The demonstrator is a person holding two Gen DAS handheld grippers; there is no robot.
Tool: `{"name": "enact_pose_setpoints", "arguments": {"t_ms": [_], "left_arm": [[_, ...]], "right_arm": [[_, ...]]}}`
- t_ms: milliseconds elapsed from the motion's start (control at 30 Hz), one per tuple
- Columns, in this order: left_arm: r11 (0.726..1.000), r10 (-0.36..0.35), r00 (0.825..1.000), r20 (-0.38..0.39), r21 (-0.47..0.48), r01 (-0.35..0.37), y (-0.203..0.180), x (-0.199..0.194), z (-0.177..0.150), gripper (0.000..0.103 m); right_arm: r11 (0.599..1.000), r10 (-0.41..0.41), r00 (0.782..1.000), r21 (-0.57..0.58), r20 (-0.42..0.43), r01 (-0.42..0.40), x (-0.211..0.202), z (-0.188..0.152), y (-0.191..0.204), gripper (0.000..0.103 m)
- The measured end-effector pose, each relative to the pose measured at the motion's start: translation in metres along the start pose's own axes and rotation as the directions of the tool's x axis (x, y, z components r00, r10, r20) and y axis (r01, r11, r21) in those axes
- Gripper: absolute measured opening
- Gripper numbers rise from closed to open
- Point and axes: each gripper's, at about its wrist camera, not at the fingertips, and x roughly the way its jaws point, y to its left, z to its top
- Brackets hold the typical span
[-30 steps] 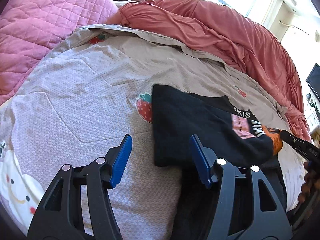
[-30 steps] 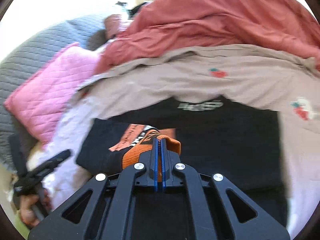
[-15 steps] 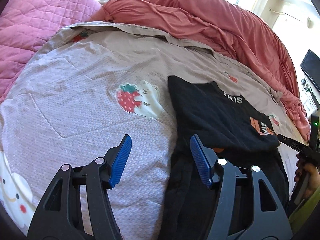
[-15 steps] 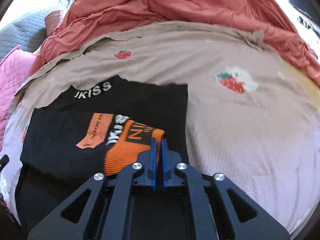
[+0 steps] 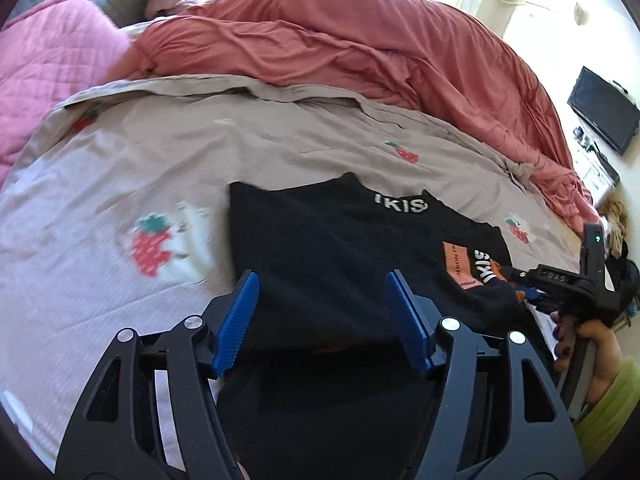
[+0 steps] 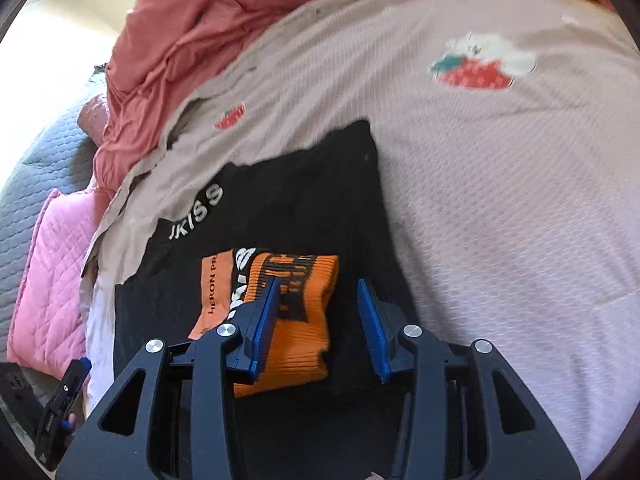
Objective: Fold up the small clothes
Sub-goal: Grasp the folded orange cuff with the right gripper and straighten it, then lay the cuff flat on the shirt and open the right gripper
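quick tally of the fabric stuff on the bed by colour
black: 1, sweater with orange cuff
beige: 1, strawberry-print sheet
red: 1, rumpled duvet
pink: 1, quilted cushion
grey: 1, quilted cover
total: 5

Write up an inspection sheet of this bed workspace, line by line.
Surface: beige strawberry-print blanket spread over the bed.
Job's things: black sweater lying partly folded, its orange cuff laid on top.
Clutter: rust-red duvet bunched behind; pink quilted pillow.
Tools: left tool over the sweater, jaws opening, nothing between them; right tool jaws opening, cuff between them, not pinched.
Cables: nothing seen.
Surroundings: dark screen on the wall; bright window behind.
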Motion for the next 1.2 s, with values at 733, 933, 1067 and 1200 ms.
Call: {"name": "enact_pose_setpoints", "arguments": {"t_ms": [733,933,1067,1200], "left_arm": [[0.983,0.007,0.994,-0.108,0.184,0.013,-0.02,0.052,-0.029,0.075],[0.981,-0.04,0.999,0.001,0.192,0.039,-0.027,0.026,-0.018,0.075],[0.981,-0.009,0.997,-0.075,0.195,0.023,-0.025,0.046,-0.027,0.075],[0.977,0.037,0.991,-0.127,0.215,-0.009,-0.024,0.058,-0.034,0.075]], "right_arm": [[0.792,-0.391,0.887,-0.4,0.247,0.461,-0.001,-0.016,0.042,0.051],[0.806,-0.311,0.884,-0.395,0.348,0.44,-0.039,-0.031,0.051,0.051],[0.782,-0.212,0.927,-0.515,0.311,0.352,-0.031,-0.042,0.081,0.051],[0.793,-0.179,0.962,-0.548,0.207,0.265,-0.009,-0.051,0.09,0.051]]}}
